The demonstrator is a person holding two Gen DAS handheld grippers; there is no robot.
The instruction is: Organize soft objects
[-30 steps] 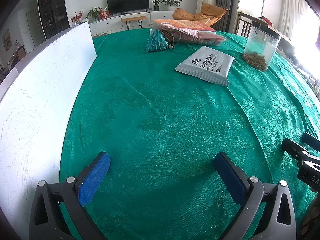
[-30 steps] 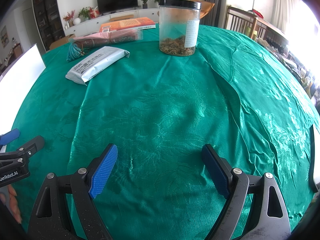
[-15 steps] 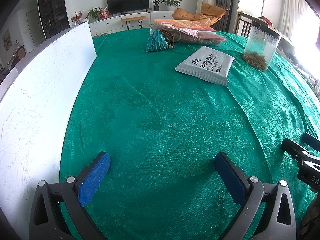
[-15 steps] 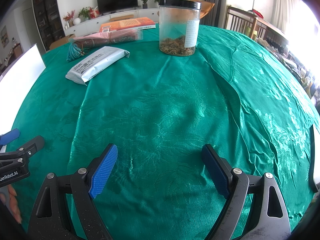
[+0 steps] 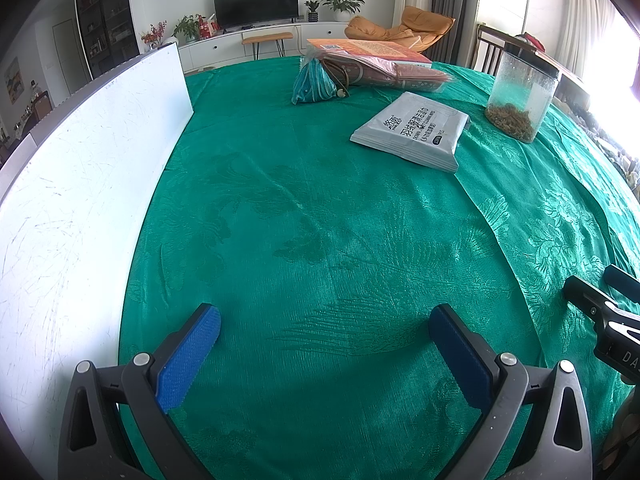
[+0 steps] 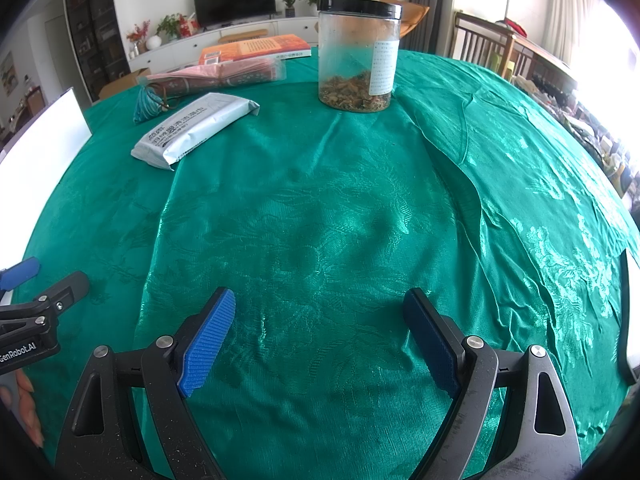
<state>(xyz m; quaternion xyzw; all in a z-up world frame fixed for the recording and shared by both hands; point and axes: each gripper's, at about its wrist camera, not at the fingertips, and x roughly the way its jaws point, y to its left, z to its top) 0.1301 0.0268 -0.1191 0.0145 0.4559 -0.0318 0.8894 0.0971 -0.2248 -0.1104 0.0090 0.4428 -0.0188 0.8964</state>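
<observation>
Nothing has moved since the earlier pictures; both tongs stay just where they were. Nearest, the left tongs (image 5: 324, 344) hang low over the shiny green tablecloth (image 5: 340, 240) on the table, with the two blue pads spread wide and nothing between them. The right tongs (image 6: 318, 328) are released too, wide apart and empty, just beside the left ones. A bit of a hand (image 6: 24, 404) shows at the edge of the right view, holding the left tongs.

Along the left side of the table stands a tall flat white board (image 5: 80, 184).

Farther off lies the soft silver-grey packet of wipes (image 5: 412, 132), flat on the cloth. Near it on the right stands a clear plastic jar with a black lid (image 6: 358, 52), with brown dried bits at the bottom.

Behind the packet sits a small teal tassel pouch (image 5: 314, 84), touching a long pink plastic-wrapped bundle (image 5: 384, 68). An orange book (image 6: 256, 48) lies just behind the bundle.

Far away, past the table, are a black television (image 5: 256, 2) and an orange lounge chair (image 5: 400, 28).
</observation>
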